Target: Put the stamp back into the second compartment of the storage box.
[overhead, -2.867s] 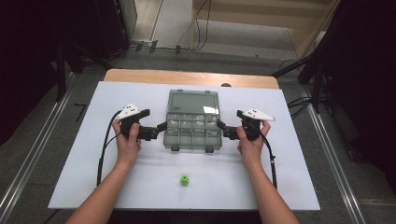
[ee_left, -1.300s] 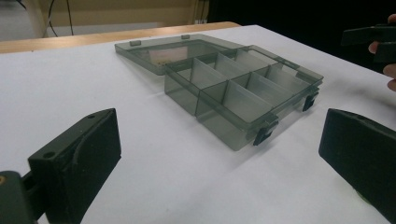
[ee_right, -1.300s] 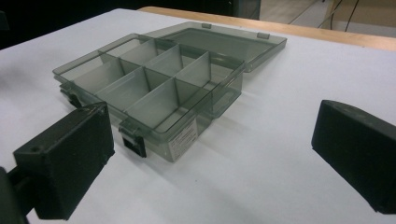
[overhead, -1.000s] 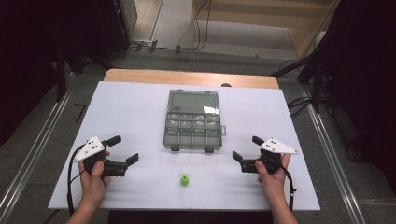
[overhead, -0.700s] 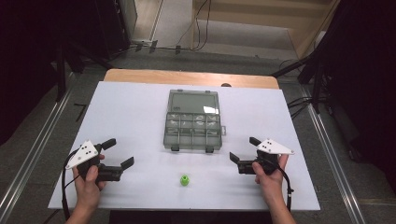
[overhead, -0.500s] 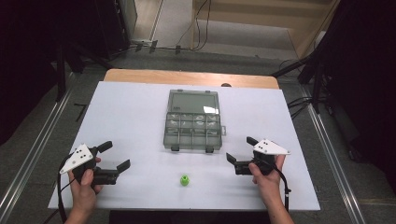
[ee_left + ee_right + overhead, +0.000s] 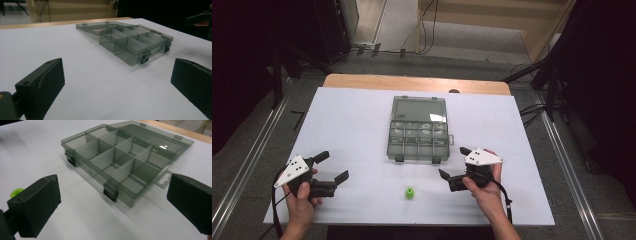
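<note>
Black left gripper (image 7: 333, 168) near table's left front, jaws apart, empty. Green knob (image 7: 410, 193) lies centre front, between grippers; likely light, hard, prone to roll: pinch across sides. Box (image 7: 418, 129) behind, lid open. Right gripper (image 7: 452, 165) jaws apart, empty. White table (image 7: 352, 120); dark room, cables beyond.

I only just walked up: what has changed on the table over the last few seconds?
Both grippers, left gripper and right gripper, let go of the box sides and drew back toward the person, jaws open. The box, lid open, and the small green piece stayed put.
</note>
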Tool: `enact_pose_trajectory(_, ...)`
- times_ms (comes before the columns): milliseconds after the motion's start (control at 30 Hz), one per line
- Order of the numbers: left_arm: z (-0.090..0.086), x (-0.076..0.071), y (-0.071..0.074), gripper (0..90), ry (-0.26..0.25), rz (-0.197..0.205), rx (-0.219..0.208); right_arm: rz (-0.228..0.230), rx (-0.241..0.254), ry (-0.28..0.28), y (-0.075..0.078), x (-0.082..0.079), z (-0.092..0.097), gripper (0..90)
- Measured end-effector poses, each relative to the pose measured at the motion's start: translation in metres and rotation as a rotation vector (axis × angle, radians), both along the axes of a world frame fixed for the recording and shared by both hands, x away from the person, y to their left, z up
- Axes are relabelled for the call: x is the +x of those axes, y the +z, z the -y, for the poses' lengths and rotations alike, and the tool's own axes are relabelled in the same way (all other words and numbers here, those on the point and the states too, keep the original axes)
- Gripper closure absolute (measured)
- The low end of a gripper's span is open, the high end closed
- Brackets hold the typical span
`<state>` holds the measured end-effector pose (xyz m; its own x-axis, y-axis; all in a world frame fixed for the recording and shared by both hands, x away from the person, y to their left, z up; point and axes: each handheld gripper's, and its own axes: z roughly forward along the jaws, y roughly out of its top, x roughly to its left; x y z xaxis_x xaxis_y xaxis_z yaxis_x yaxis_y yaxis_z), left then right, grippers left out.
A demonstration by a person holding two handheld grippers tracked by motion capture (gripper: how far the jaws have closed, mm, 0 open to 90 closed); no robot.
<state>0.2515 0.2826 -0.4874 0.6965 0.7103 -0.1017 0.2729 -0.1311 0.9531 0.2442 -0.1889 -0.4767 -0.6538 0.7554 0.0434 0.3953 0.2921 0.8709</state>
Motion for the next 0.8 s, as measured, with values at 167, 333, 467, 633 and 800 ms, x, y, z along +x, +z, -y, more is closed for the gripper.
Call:
enact_pose_trajectory(167,0.003,-0.002,-0.001,0.0,-0.015,0.005,0.012,-0.007,-0.012,0.06,0.003,0.0,-0.014,0.0)
enact_pose_trajectory(333,0.002,0.0,-0.003,0.0,-0.022,-0.005,-0.006,-0.018,-0.03,0.11,0.005,-0.002,-0.027,0.0)
enact_pose_trajectory(467,0.003,0.0,-0.004,0.0,-0.022,-0.004,0.001,-0.021,-0.038,0.125,0.006,-0.004,-0.032,0.0)
enact_pose_trajectory(633,0.006,0.0,-0.004,0.0,-0.033,0.0,0.018,-0.034,-0.035,0.149,0.005,-0.005,-0.037,0.0)
enact_pose_trajectory(800,0.005,0.0,-0.005,0.0,-0.033,-0.004,0.008,-0.04,-0.042,0.177,0.003,-0.007,-0.046,0.0)
